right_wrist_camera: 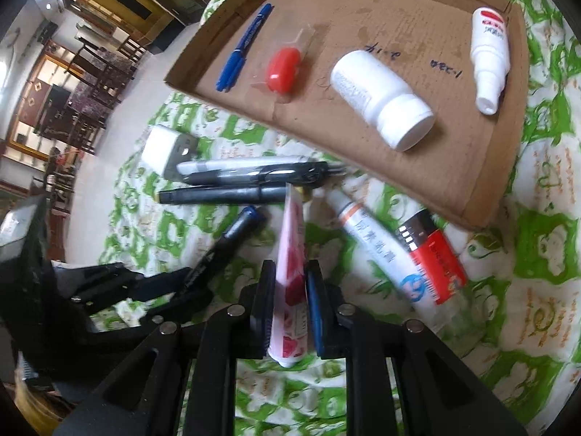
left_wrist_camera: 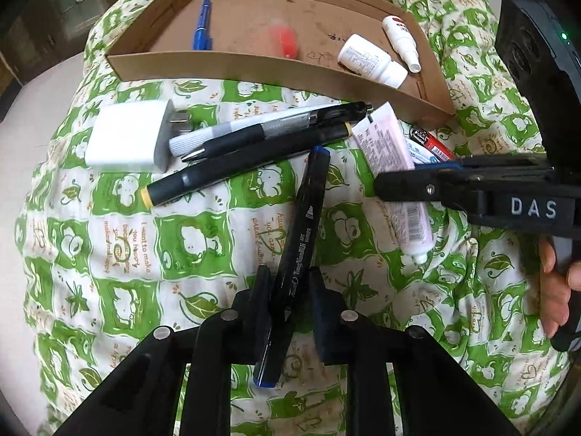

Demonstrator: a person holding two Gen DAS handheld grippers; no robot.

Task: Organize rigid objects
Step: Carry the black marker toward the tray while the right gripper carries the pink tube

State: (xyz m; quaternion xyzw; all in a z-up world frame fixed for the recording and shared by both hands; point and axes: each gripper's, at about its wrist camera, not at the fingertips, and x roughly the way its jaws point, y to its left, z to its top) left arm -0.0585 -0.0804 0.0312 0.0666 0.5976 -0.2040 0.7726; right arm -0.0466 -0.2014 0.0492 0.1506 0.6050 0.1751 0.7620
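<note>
You are partway through: the cardboard tray [right_wrist_camera: 483, 196] already holds a blue pen [right_wrist_camera: 241, 51], a red capsule in clear wrap [right_wrist_camera: 283, 69], a white pill bottle [right_wrist_camera: 381, 100] and a small white spray bottle [right_wrist_camera: 488, 60], all lying flat on its floor. The rest lies outside it on the green-patterned cloth [left_wrist_camera: 196, 239]. Your left tongs [left_wrist_camera: 290, 298] are closed to a narrow gap around the black art marker [left_wrist_camera: 301, 243], pads against its barrel near the lower end. Your right tongs [right_wrist_camera: 288, 301] are nearly closed on the pink tube [right_wrist_camera: 290, 254], pinching it near its cap. Both items seem to rest on the cloth, so neither looks lifted yet. Waiting just in front of the tray are a white charger plug [left_wrist_camera: 127, 141], a grey-and-white marker [left_wrist_camera: 203, 138], a black gel pen [left_wrist_camera: 276, 130], a black yellow-tipped marker [left_wrist_camera: 232, 169], a white ointment tube [right_wrist_camera: 381, 250] and a red lighter [right_wrist_camera: 434, 258]. By my reckoning, roughly a third is stowed.
</note>
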